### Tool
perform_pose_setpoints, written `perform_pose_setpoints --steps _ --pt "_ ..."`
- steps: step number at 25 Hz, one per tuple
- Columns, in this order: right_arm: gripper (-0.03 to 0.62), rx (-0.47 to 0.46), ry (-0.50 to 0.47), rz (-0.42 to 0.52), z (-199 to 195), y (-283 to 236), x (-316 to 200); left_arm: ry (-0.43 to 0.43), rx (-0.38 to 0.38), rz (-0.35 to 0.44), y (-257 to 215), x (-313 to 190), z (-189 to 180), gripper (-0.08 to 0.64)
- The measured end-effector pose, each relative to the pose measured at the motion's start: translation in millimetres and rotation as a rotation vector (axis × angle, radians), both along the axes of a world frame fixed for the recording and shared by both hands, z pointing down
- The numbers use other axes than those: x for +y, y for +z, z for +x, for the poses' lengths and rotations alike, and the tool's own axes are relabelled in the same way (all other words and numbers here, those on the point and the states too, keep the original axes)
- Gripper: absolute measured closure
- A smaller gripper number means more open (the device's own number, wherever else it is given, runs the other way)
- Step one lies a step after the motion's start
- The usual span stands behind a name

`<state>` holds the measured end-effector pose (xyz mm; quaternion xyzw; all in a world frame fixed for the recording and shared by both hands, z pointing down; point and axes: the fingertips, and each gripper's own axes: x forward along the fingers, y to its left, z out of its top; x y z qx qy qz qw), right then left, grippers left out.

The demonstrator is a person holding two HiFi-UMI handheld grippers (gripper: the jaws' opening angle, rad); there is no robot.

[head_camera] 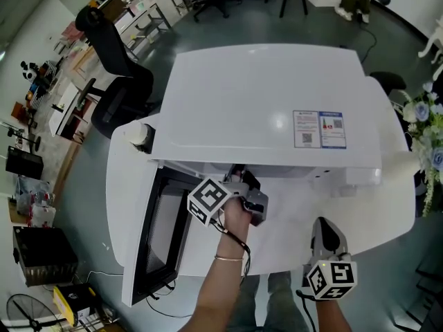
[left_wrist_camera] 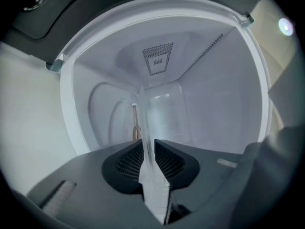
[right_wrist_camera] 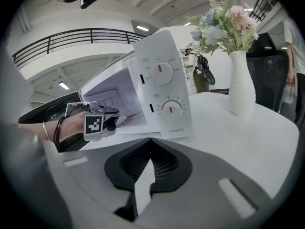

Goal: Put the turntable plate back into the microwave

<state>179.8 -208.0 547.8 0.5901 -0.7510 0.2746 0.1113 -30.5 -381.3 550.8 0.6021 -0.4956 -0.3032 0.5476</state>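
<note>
While the left tongs [head_camera: 240, 175] reach into the open microwave [head_camera: 277, 102], their jaws stand narrow and pinch the rim of the clear glass plate [left_wrist_camera: 145, 123]. In the left gripper view the left tongs [left_wrist_camera: 145, 144] grip the plate edge-on, and it runs from the pads forward into the white cavity [left_wrist_camera: 214, 104]. Whether the plate touches the cavity's floor I cannot tell.

The door [head_camera: 156, 234] hangs swung out at the microwave's left, over the table [head_camera: 360, 220] edge. The right tongs [head_camera: 322, 223] hover above the table in front of the microwave, well apart from the left ones. In the right gripper view the right tongs [right_wrist_camera: 150, 141] have their jaws together at the tips, with nothing between them; beyond them show the two-dial panel [right_wrist_camera: 164, 87] and, to its right, a white vase [right_wrist_camera: 242, 80] of flowers standing on the table.
</note>
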Motion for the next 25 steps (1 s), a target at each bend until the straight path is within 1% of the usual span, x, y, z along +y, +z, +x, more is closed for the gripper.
perform_pose_setpoints --steps 4,8,11,13,17,21,23,25 --pt "0.583 0.000 0.003 0.006 1.9 -3.5 0.4 0.045 -0.076 0.018 -6.5 -1.8 5.1 0.426" --pt "0.583 0.001 0.010 0.002 4.6 -4.9 1.7 0.119 -0.223 0.013 -7.1 -2.9 12.6 0.373" --pt "0.583 0.003 0.013 0.000 5.7 -6.1 3.4 0.159 -0.294 0.005 -6.0 -2.0 17.0 0.354" --pt "0.583 0.005 0.011 -0.001 5.8 -7.3 4.3 0.190 -0.347 0.000 -5.2 -2.0 19.1 0.310" --pt "0.583 0.006 0.018 -0.004 7.4 -8.1 6.2 0.261 -0.463 -0.024 0.3 -1.1 23.7 0.281" --pt "0.583 0.007 0.020 -0.009 7.3 -8.4 8.9 0.362 -0.632 -0.076 11.8 3.7 27.3 0.249" --pt "0.583 0.010 0.022 -0.011 7.4 -9.1 10.0 0.392 -0.681 -0.092 14.8 5.0 28.3 0.244" --pt "0.583 0.011 0.025 -0.012 7.5 -9.5 11.0 0.412 -0.709 -0.105 16.3 6.1 28.6 0.236"
